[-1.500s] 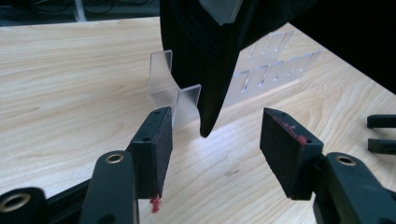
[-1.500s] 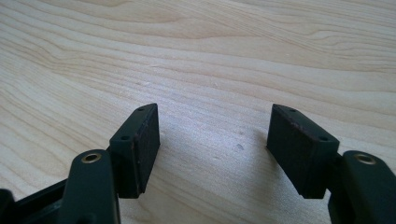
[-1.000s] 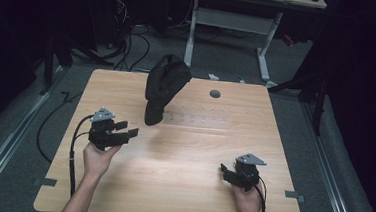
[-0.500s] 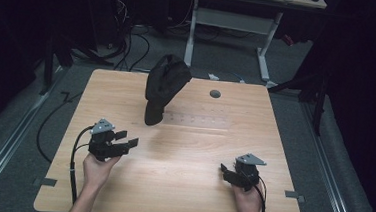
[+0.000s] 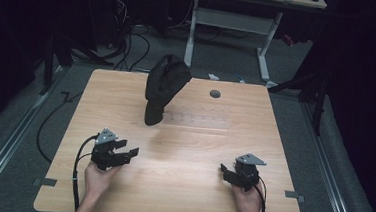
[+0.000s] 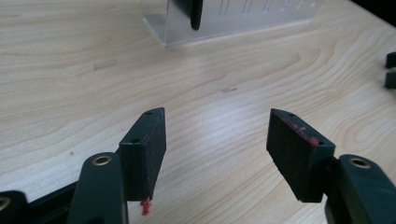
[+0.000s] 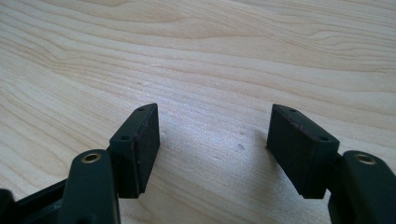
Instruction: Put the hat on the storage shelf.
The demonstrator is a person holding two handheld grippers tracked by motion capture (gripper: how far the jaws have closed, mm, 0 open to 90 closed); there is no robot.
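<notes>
While you rest both hands near you on the bench (image 5: 183, 151), the cap (image 5: 163, 86) hangs far-centre on its stand (image 5: 197, 120). Your left tool (image 6: 217, 140), just opening, gapes empty. Your right tool (image 7: 214, 137) is spread, empty.

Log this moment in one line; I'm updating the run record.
left tongs: open, empty | right tongs: open, empty | black cap: on clear stand

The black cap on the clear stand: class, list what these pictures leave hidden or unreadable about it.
- High view: the black cap covers the left end of the clear stand, so how it hangs there is hidden.
- High view: the stand is faint against the table; its slots are too small to read.
- Left gripper view: the top edge cuts off the cap, leaving a dark tip.
</notes>
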